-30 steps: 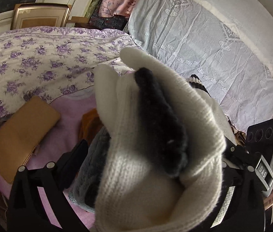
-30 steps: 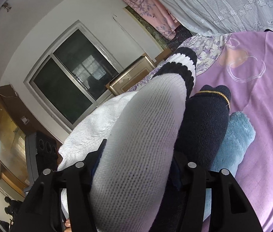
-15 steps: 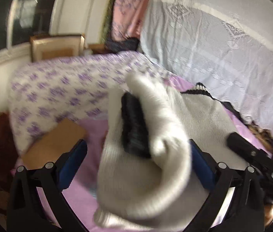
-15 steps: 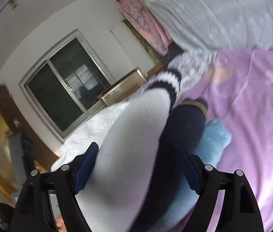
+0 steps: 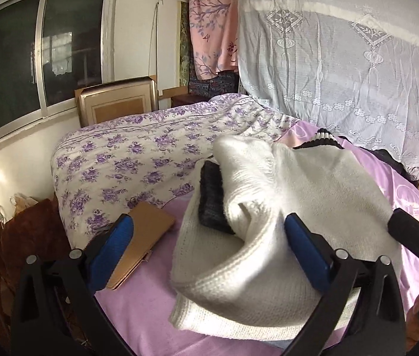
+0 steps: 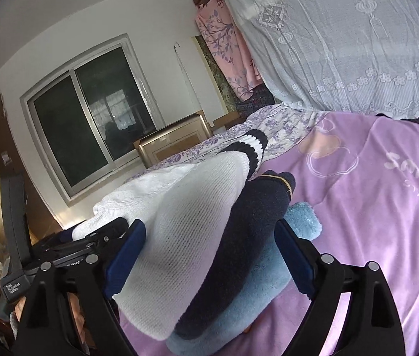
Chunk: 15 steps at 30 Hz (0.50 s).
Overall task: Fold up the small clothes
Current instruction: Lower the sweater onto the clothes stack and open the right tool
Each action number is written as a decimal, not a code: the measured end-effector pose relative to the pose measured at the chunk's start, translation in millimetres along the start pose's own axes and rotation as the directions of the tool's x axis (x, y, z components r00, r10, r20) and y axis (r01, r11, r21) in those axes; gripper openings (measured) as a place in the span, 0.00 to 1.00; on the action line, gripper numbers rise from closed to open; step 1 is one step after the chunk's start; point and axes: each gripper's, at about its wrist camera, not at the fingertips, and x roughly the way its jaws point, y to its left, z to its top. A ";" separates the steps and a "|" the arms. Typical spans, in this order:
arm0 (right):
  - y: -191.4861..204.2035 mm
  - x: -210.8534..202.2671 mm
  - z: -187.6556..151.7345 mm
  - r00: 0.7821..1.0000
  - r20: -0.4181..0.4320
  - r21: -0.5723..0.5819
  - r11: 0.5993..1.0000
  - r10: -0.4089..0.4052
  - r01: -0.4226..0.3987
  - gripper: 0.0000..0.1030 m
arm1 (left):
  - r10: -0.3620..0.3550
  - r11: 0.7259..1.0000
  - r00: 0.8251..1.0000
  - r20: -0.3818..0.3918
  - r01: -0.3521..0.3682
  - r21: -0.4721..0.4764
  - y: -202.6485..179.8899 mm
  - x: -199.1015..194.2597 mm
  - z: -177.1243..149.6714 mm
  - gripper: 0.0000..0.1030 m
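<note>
Both grips are released. My right gripper (image 6: pixel 209 255) has just been opening: its jaws stand wide, the blue pads clear of the cloth on both sides, with the white sock (image 6: pixel 180 237) and the navy sock (image 6: pixel 239 237) lying between them rather than clamped as they were a second ago. My left gripper (image 5: pixel 206 246) also stands open. Its left pad is well apart from the white knit (image 5: pixel 283 222); its right pad sits just beside a fold of it, and I cannot tell whether it touches.

The socks now rest stacked on the purple bedsheet (image 6: pixel 372 207): white on top, navy beneath, a light blue fluffy sock (image 6: pixel 301 222) at the bottom. The weight has passed from the jaws to the bed. I judge this placement done, with both hands free for the next piece.

Limits of view:
- The dark knit piece (image 5: pixel 212 201) is wrapped inside the white knit; its full shape is hidden.
- The light blue sock is mostly covered.
- The near edge of the pile is cut off behind my own jaws in both views.
- The tan flat case (image 5: pixel 141 243) beside the pile is partly masked by my left pad.
- Whether the stack is square cannot be made out.
</note>
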 end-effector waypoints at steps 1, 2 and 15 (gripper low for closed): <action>0.3 -2.4 -0.7 1.000 -0.001 -0.005 1.000 -0.008 0.008 0.90 | 0.000 1.000 1.000 -0.002 0.000 0.001 -0.3 -1.6 -0.1 0.96; 0.8 -4.5 -1.2 1.000 -0.004 -0.009 1.000 -0.013 0.013 0.91 | 0.003 1.000 1.000 -0.002 -0.003 0.003 -0.1 -3.0 -0.1 0.96; 7.6 -23.6 -12.1 0.998 -0.052 -0.076 0.997 -0.030 0.026 0.97 | 0.107 0.993 0.994 -0.003 -0.107 0.046 -10.7 -30.7 -3.3 0.96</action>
